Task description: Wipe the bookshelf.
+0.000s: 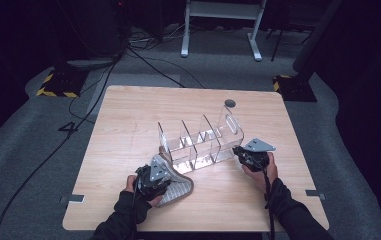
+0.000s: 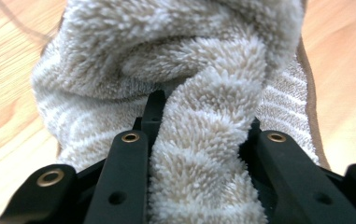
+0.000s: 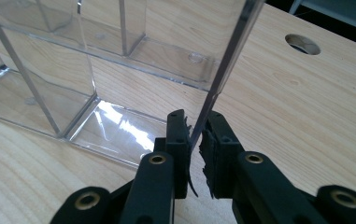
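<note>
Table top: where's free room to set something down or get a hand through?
Free: the wide strip of table left of the clear organizer, the band behind it up to the round hole, and the near-right corner. Crowded: the near middle, where the left gripper pinches the fleecy cloth and the right gripper clamps the organizer's end wall.

One sign can be read: a dark numeral 4 (image 1: 67, 129) marked on the grey floor (image 1: 23, 150) left of the table (image 1: 128, 115), seen in the high view. No other text, label or brand is legible on anything in the high view or in the 2 gripper views.
</note>
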### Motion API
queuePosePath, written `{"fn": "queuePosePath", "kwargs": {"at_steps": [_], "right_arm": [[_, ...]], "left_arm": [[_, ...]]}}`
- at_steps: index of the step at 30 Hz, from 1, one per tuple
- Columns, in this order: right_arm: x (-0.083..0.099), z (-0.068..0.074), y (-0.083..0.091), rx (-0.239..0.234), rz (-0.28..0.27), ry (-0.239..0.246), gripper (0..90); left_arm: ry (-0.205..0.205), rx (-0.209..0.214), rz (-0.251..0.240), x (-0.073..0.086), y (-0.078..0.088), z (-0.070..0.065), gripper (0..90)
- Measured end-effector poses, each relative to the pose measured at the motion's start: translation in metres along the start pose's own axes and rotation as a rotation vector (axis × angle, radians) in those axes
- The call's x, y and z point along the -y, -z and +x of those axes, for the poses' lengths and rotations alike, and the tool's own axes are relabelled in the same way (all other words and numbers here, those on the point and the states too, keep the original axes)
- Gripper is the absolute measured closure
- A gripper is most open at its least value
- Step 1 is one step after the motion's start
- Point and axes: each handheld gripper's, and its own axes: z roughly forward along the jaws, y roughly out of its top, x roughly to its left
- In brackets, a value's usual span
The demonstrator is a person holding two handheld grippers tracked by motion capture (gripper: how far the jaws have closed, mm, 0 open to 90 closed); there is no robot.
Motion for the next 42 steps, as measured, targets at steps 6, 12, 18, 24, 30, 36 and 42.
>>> {"fn": "queuePosePath", "kwargs": {"at_steps": [6,12,18,24,30,36,42], "right_arm": [[0.001,0.002,0.003,0.004,0.008,-0.023,83.2],[0.008,0.008,0.016,0.011,0.015,-0.052,83.0],[0.017,0.023,0.037,0.023,0.025,-0.098,81.8],[0.020,0.049,0.058,0.012,0.059,-0.047,74.0],[0.011,0.042,0.082,-0.067,-0.034,-0.015,55.6],[-0.009,0.025,0.103,-0.121,-0.145,-0.016,48.8],[-0.025,0.019,0.102,-0.109,-0.178,-0.014,42.7]], "left_arm": [[-0.060,0.047,-0.107,-0.009,0.015,-0.026,68.2],[-0.057,0.005,-0.137,-0.017,0.011,-0.024,68.0],[-0.040,-0.031,-0.140,-0.017,0.013,-0.020,67.8],[-0.022,-0.083,-0.154,-0.019,0.015,-0.011,67.0],[-0.008,-0.072,-0.168,-0.022,0.016,-0.005,67.0],[-0.019,-0.066,-0.166,-0.024,0.014,-0.007,67.0],[-0.041,-0.059,-0.161,-0.027,0.011,-0.009,66.8]]}}
